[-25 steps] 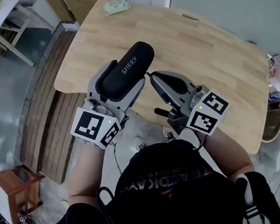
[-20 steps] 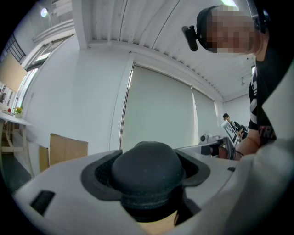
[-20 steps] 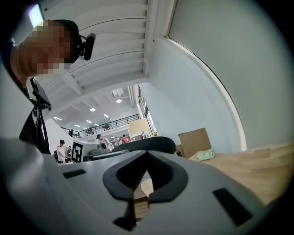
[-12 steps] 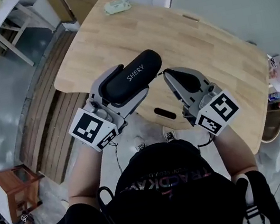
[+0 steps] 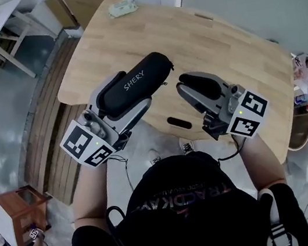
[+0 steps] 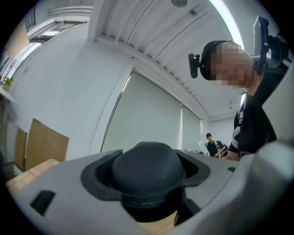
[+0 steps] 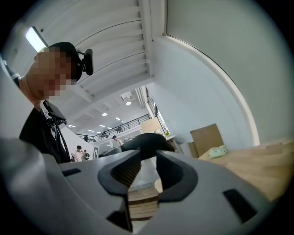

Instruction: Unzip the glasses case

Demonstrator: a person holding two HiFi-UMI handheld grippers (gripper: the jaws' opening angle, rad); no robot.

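**Head view.** The glasses case (image 5: 135,81) is clamped in the left claw (image 5: 130,95) and held above the near edge of the counter (image 5: 216,38), not resting on it. Its long axis runs from lower left, by the left claw's marker cube, up to the right. The free rounded end points toward the right-hand side. The right claw (image 5: 190,85) stands just beside that free end, apart from it, and is the only claw free to work the zip. The zip pull cannot be made out with confidence from here.

**Left gripper view.** The pads press on either side of the case's dark rounded end, which fills the space between them. The grip looks firm.

**Right gripper view.** The jaws stand a narrow way apart, having just been opening, with nothing between them. The case's dark end shows beyond the tips and slightly left of the gap. Judgement: the approach must run leftward, along the case's seam.
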